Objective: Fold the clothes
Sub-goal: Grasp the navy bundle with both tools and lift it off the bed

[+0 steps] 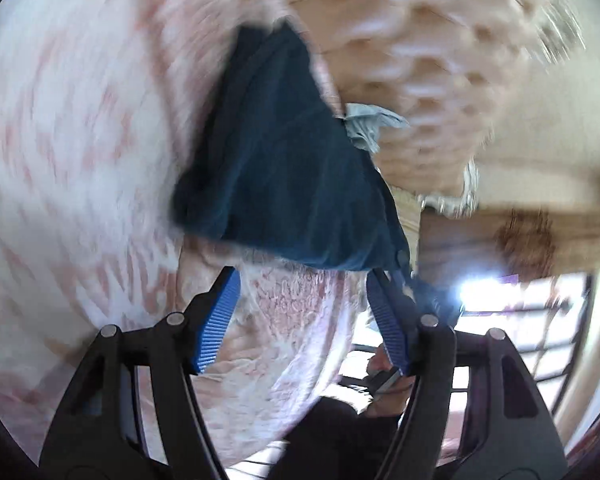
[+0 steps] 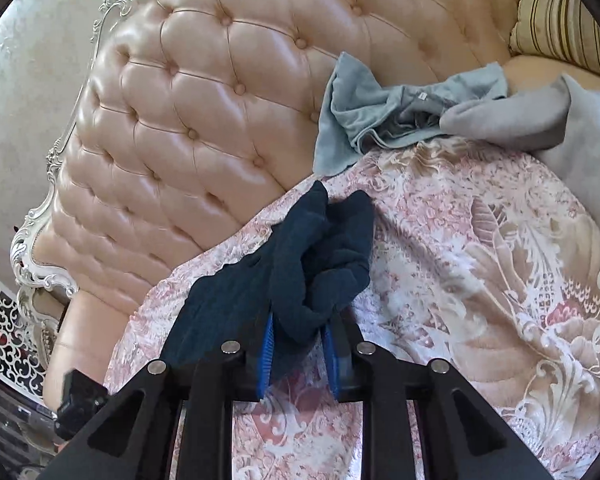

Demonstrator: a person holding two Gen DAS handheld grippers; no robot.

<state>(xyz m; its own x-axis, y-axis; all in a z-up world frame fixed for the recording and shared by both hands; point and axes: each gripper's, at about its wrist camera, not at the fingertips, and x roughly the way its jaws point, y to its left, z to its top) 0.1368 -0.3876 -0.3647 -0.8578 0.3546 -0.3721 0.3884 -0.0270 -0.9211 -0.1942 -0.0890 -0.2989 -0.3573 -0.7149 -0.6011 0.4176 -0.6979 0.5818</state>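
Right tongs (image 2: 296, 344) clenched on a bunched dark blue garment (image 2: 300, 264), lifted over the patterned bedspread (image 2: 480, 260). Left tongs (image 1: 304, 300) released, cloth hanging at twelve o'clock. One-sided hold: the bundle could sag, twist and ruin the fold.

Garment (image 2: 300, 264) on bedspread (image 2: 480, 264) before headboard (image 2: 204, 92); clothes (image 2: 380, 112) heaped behind.
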